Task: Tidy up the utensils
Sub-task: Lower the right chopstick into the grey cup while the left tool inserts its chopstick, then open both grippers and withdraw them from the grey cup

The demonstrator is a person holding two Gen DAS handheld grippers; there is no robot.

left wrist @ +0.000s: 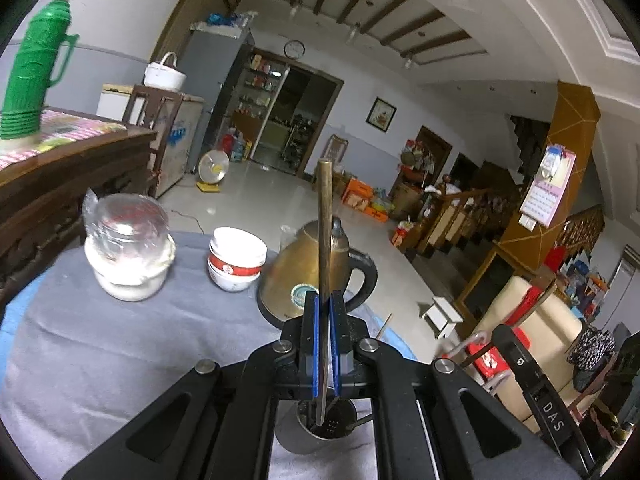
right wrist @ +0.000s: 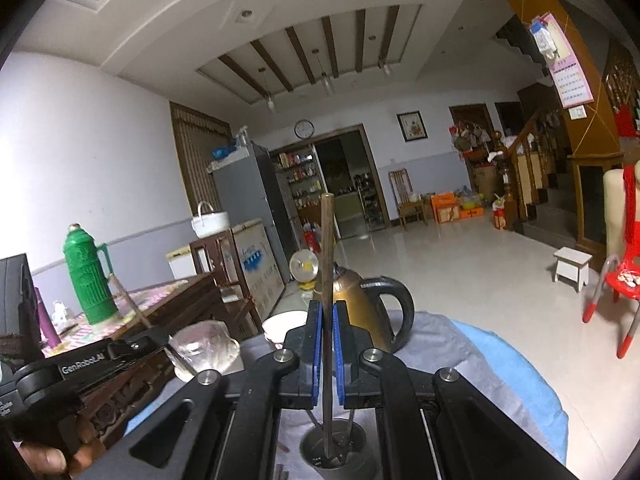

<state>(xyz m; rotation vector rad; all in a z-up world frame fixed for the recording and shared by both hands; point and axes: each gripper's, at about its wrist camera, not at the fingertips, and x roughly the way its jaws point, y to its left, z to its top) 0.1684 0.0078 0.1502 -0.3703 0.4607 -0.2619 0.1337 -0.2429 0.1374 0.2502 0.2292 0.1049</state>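
Note:
In the left wrist view my left gripper [left wrist: 323, 296] is shut on a long brown chopstick [left wrist: 325, 216] that stands upright between the blue pads. Its grey lower end hangs over the mouth of a metal utensil holder [left wrist: 348, 414] on the grey cloth. My right gripper [right wrist: 327, 306] is likewise shut on an upright chopstick [right wrist: 327, 240]. The tip of that one reaches down into the metal holder [right wrist: 360, 438], beside other thin utensils. In the right wrist view the left gripper's black body [right wrist: 80, 360] shows at the left, held by a hand [right wrist: 44, 458].
On the cloth-covered table [left wrist: 100, 360] stand a gold kettle [left wrist: 304, 264], stacked white and red bowls [left wrist: 236, 260] and a lidded glass jar [left wrist: 128, 248]. A green thermos [left wrist: 36, 68] stands on a wooden table at the left. A red chair [right wrist: 620, 280] stands on the floor at the right.

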